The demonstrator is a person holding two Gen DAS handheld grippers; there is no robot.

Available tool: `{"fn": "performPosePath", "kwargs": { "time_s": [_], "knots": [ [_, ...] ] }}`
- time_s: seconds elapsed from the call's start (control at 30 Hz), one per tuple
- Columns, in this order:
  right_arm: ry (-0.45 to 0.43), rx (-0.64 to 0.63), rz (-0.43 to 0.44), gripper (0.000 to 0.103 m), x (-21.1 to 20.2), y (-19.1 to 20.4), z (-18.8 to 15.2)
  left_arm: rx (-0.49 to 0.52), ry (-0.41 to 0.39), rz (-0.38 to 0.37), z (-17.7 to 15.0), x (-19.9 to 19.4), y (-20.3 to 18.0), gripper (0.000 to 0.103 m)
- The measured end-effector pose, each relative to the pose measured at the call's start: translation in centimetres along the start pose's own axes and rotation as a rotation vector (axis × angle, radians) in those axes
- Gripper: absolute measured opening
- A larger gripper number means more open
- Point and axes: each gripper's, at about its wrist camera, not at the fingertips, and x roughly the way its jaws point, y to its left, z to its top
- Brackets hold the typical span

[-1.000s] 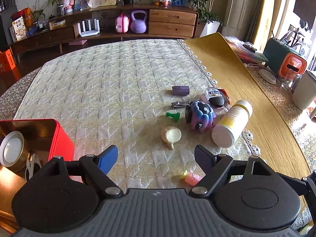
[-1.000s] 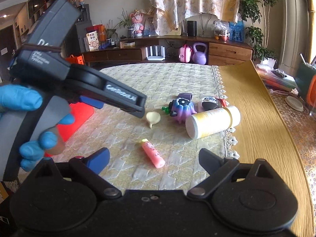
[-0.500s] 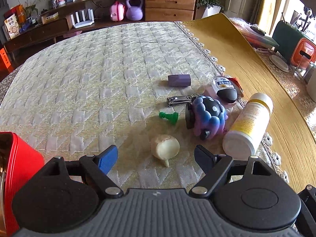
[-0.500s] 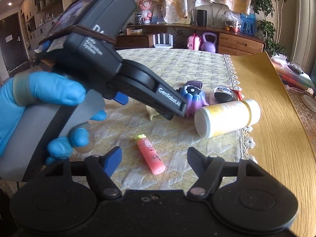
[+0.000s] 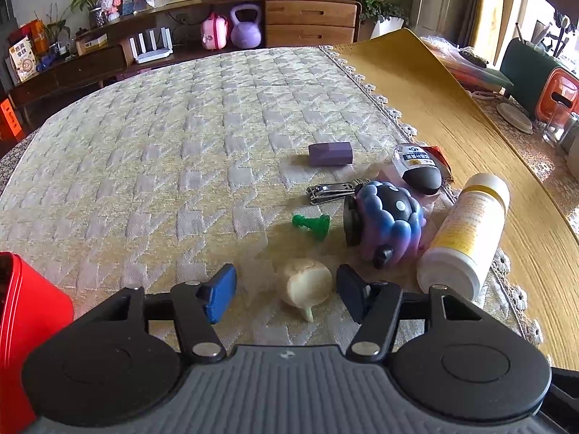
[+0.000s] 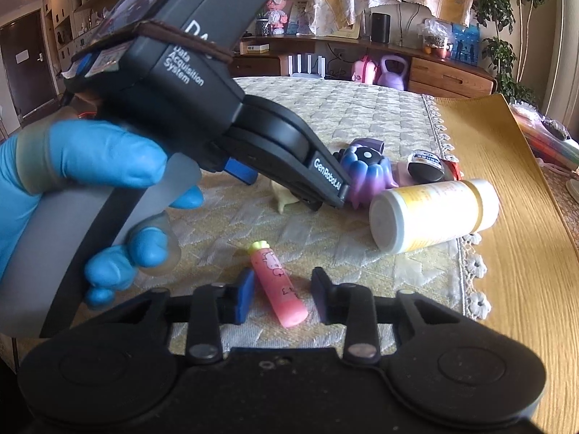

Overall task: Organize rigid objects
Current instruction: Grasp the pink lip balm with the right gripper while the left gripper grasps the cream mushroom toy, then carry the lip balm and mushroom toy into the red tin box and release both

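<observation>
My left gripper [image 5: 286, 291] is open with its jaws either side of a cream garlic-shaped toy [image 5: 307, 286] on the quilted cloth. Beyond it lie a green chess pawn [image 5: 311, 222], a purple-blue spotted toy [image 5: 389, 222], a nail clipper [image 5: 327, 192], a purple block [image 5: 330, 153], a black-tipped small bottle [image 5: 419, 170] and a white-and-yellow bottle [image 5: 463, 233] on its side. My right gripper [image 6: 280, 294] is open around a pink tube [image 6: 278, 285]. The left gripper's body [image 6: 202, 108] fills the right wrist view's left side.
A red tin box [image 5: 25, 325] stands at the left edge. A yellow mat [image 5: 434, 83] covers the table on the right, with a green-and-orange appliance [image 5: 539, 79] beyond. A sideboard [image 5: 217, 36] with a kettlebell stands behind the table.
My left gripper moved forward and down until the garlic toy sits between its jaws. My right gripper advanced and narrowed around the pink tube.
</observation>
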Motion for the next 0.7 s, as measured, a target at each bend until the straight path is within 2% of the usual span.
{"fn": "performPosePath", "kwargs": {
  "time_s": [0.1,0.13,0.2,0.5,0.7],
  "knots": [
    [-0.001,-0.006,-0.009,0.015,-0.1,0.1,-0.1,-0.003,-0.006,-0.002,0.0,-0.2,0.1,0.04],
    [-0.001,-0.003,-0.011,0.015,-0.2,0.2,-0.1,0.0,-0.006,-0.001,0.0,-0.2,0.0,0.034],
    [0.0,0.005,-0.015,0.015,-0.2,0.1,-0.1,0.007,-0.005,0.005,0.0,-0.3,-0.1,0.03],
    [-0.002,0.079,-0.033,0.015,-1.3,0.1,0.1,0.003,0.025,0.014,-0.9,-1.6,0.8,0.029],
    [-0.023,0.118,-0.036,0.015,-3.3,0.8,0.4,0.004,0.033,0.017,-1.8,-4.3,1.9,0.029]
  ]
}}
